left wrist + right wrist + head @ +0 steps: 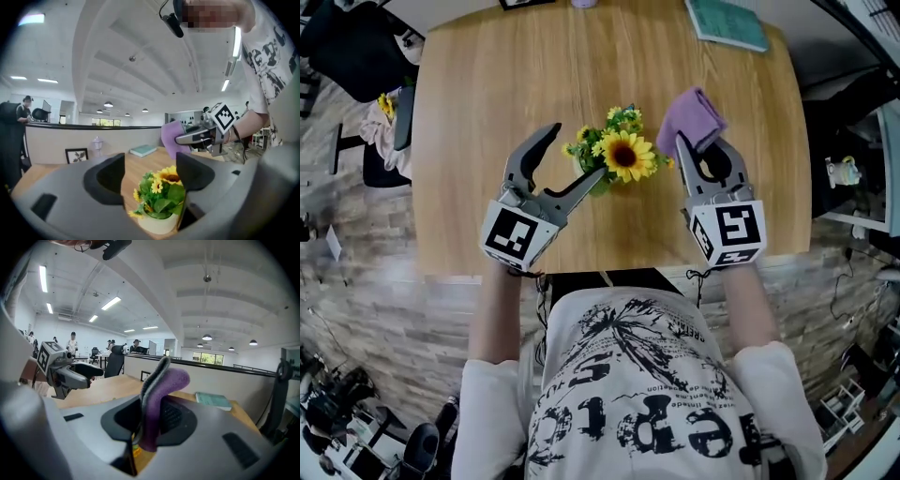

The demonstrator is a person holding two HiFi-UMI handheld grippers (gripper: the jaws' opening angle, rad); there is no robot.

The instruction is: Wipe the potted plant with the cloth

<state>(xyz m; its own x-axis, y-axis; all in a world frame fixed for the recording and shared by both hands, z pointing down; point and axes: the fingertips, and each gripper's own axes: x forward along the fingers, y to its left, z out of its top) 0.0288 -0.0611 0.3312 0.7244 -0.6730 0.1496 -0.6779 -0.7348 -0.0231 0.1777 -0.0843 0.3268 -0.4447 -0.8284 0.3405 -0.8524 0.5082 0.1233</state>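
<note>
My right fingers (685, 167) clamp the purple cloth (692, 114). The potted plant (619, 155) stands on the surface (487, 94) just to their left. My left fingers (532, 152) gape, empty, plant just ahead.

White T-shirt (637, 394) (black print), grey left gripper (577, 152), grey right gripper (705, 145)

**Purple cloth, yellow blooms, pale wood**

Right of centre, the cloth (692, 117) is lilac purple with a grey edge. The potted plant (619, 155) has a yellow sunflower with a dark brown centre, smaller yellow blooms, green leaves and a cream pot. The table (487, 94) is light, grained wood. The left gripper (577, 152) and right gripper (701, 145) are grey, with black-and-white square markers. At upper right, the book (727, 21) is teal.
</note>
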